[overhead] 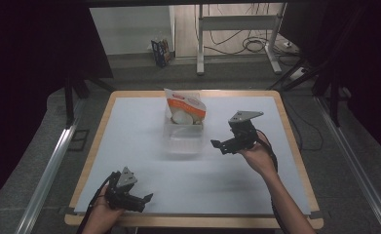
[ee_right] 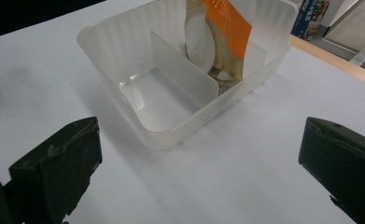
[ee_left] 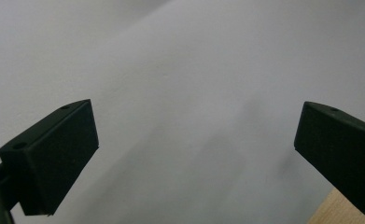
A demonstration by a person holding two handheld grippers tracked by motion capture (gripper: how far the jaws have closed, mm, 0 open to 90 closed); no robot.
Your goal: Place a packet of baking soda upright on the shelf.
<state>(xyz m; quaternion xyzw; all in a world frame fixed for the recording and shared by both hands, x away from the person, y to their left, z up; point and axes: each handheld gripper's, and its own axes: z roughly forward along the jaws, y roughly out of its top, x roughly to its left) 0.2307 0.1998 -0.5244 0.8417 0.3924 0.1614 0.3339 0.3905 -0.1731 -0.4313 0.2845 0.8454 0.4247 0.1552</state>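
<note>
My right gripper [overhead: 223,145] hangs above the right half of the tabletop [overhead: 129,141], its jaws spread wide with nothing between them, pointing left toward a clear plastic container [overhead: 180,136]. In the right gripper view the same gripper [ee_right: 199,163] frames that container [ee_right: 171,88] just beyond its jaws, not touching it. The container sits near the middle of the tabletop, a little toward the far edge, and a divider wall [ee_right: 182,74] splits it into two compartments. The near compartment lies bare; the far one holds an orange-and-white packet [overhead: 185,109] standing upright, seen again in the right gripper view [ee_right: 217,37] leaning against the far wall. My left gripper [overhead: 142,200] rests low at the near left corner of the tabletop, well apart from the container, jaws likewise wide apart and holding nothing. The left gripper view shows that gripper [ee_left: 194,154] over plain white surface, with a sliver of the wooden edge [ee_left: 339,210] at the lower right.
</note>
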